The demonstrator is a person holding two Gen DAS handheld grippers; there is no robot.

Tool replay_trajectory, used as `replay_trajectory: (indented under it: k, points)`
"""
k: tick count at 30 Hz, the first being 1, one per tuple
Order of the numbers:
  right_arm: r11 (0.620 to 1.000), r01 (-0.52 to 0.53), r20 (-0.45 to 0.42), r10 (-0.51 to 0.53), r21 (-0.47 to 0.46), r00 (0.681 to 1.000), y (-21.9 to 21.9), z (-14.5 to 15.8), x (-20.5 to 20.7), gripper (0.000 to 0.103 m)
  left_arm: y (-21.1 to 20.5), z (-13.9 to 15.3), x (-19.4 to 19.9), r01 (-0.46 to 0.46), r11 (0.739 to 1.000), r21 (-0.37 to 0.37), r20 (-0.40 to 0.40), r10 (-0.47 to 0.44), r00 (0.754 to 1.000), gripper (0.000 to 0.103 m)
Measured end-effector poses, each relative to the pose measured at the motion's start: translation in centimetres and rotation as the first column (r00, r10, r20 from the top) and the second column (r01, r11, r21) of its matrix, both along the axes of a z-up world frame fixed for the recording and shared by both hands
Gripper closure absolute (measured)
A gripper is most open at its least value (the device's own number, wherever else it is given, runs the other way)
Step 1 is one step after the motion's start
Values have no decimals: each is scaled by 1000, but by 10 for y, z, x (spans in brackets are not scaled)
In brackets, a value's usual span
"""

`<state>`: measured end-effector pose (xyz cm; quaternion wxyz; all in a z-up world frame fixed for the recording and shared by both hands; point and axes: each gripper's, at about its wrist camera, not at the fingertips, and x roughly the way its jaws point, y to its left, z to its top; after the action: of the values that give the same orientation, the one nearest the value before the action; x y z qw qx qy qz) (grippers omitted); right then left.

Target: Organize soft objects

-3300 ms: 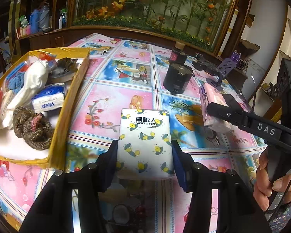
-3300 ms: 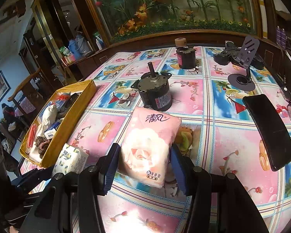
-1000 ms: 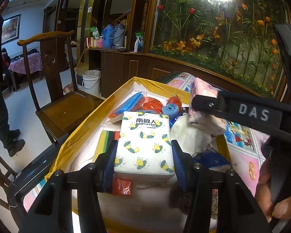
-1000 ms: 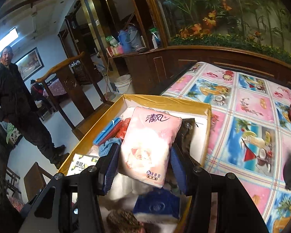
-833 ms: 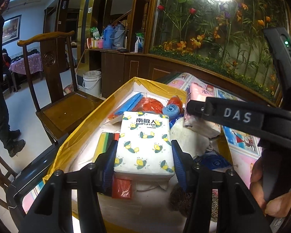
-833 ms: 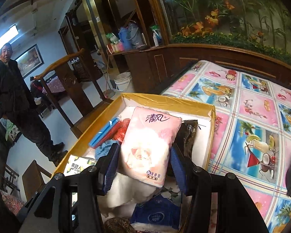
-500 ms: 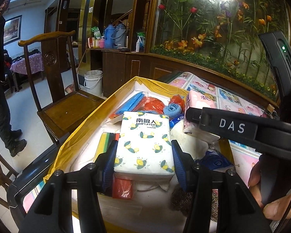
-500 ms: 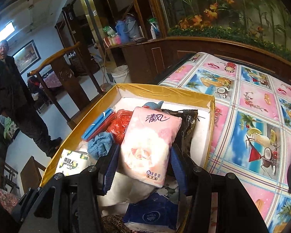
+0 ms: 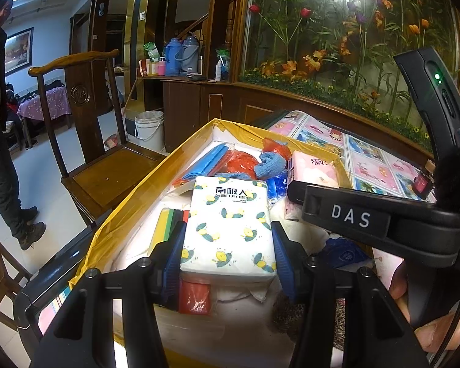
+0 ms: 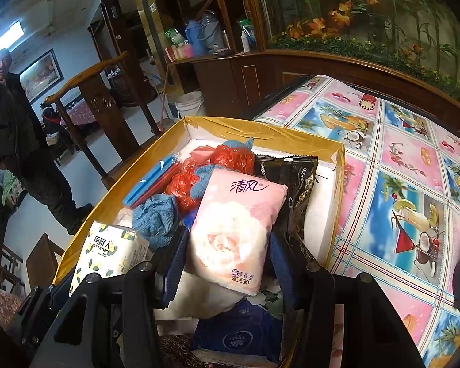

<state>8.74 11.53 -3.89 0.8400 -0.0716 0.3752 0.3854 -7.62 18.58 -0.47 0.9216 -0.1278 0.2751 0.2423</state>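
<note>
My left gripper [image 9: 227, 253] is shut on a white tissue pack printed with yellow lemons [image 9: 228, 225], held over the near end of a yellow-rimmed box [image 9: 128, 211]. The same pack [image 10: 107, 253] shows at lower left in the right wrist view. My right gripper [image 10: 227, 259] is shut on a pink tissue pack with a rose print [image 10: 234, 230], low over the box's middle. That pink pack [image 9: 312, 168] and the right gripper's black body [image 9: 377, 217] lie to the right in the left wrist view. The box [image 10: 260, 141] holds blue cloths, red mesh, a dark packet and a blue tissue pack.
The box sits at the corner of a table with a pink and blue patterned cloth [image 10: 398, 159]. A wooden chair [image 9: 86, 141] stands just beyond the box's left side. A person in dark clothes [image 10: 18, 141] stands on the floor at far left. A hand [image 9: 441, 334] grips the right tool.
The right gripper has sunk a little with the pink pack, closer to the box's contents. The left gripper and lemon pack have stayed in place.
</note>
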Motion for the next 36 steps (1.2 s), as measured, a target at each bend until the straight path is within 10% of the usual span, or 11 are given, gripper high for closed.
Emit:
replay_trajectory:
  k: [36]
  points:
    - [1000,-11,-12,10,-26,1000,3,-8,0,43,0,-2,6,15,1000,-2,-25,-15,1000,26]
